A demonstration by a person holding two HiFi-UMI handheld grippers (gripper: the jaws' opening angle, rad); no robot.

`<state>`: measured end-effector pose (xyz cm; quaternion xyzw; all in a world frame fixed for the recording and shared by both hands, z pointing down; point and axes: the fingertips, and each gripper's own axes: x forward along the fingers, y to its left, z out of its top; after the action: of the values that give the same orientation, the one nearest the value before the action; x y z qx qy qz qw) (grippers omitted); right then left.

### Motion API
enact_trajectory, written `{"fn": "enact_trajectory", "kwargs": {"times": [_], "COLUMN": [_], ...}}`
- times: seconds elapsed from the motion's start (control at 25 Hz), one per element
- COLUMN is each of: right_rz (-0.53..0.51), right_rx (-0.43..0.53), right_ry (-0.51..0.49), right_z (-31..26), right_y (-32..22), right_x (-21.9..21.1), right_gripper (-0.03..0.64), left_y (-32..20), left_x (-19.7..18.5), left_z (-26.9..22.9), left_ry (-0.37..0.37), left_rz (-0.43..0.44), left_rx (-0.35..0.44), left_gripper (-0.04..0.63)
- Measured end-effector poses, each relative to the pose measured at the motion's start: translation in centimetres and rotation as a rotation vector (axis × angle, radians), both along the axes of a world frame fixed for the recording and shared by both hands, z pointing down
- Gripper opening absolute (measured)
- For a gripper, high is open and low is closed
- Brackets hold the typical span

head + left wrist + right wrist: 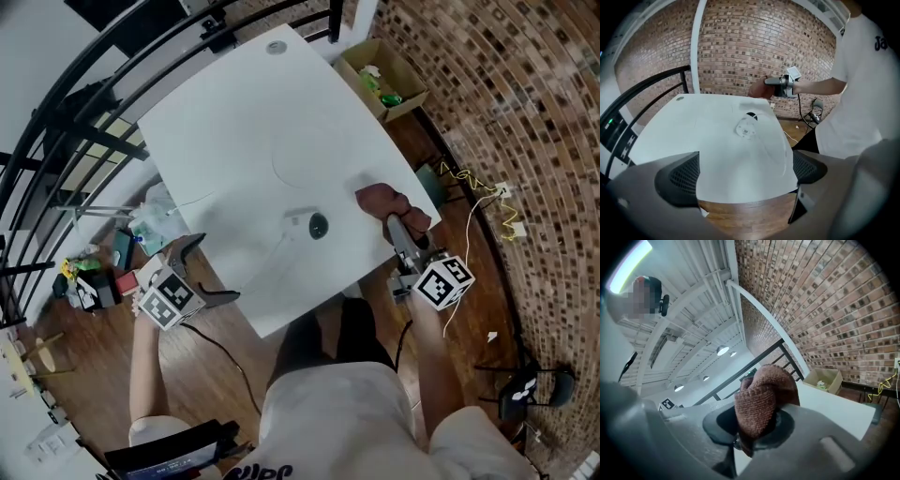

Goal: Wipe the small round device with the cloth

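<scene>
Wipe not yet begun: right gripper (401,230) clamped on bunched brown cloth (389,201) at near right edge of white table (234,131), left gripper (210,271) wide open and empty, small round device (308,225) between them on the table; next, carry cloth across onto device, nothing in the way, cardboard box (386,79) well apart.

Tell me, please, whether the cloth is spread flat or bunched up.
Bunched up: the cloth is a crumpled wad pinched between the jaws of the right gripper, with its folds bulging above them.
</scene>
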<state>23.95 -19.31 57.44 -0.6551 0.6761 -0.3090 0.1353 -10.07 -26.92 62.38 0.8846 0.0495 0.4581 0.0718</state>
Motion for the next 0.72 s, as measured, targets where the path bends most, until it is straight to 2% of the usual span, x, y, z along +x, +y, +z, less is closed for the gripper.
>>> {"fn": "enact_trajectory", "kwargs": {"times": [0.2, 0.36, 0.44, 0.56, 0.64, 0.72], "right_rz": [-0.002, -0.001, -0.002, 0.001, 0.009, 0.015], "right_rx": [0.011, 0.010, 0.008, -0.001, -0.008, -0.015], "right_ry": [0.008, 0.020, 0.022, 0.023, 0.015, 0.007], "right_z": [-0.6, -1.0, -1.0, -0.8, -0.6, -0.3], "right_y": [0.6, 1.4, 1.8, 2.6, 3.2, 3.7], "right_x": [-0.2, -0.4, -0.7, -1.1, -1.2, -1.2], "right_gripper": [0.028, 0.028, 0.028, 0.028, 0.028, 0.028], "left_y": [-1.3, -2.1, -1.5, 0.5, 1.7, 2.5], "left_x": [3.1, 8.0, 10.1, 12.4, 13.3, 13.8], "left_z": [-5.0, -6.2, -5.0, -1.8, 0.8, 3.3], "left_ry": [0.006, 0.001, -0.042, -0.120, -0.167, -0.199], "left_rz": [0.095, 0.230, 0.313, 0.404, 0.430, 0.420], "left_rx": [-0.005, 0.092, 0.129, 0.124, 0.102, 0.052], "left_gripper": [0.632, 0.631, 0.630, 0.630, 0.630, 0.629]}}
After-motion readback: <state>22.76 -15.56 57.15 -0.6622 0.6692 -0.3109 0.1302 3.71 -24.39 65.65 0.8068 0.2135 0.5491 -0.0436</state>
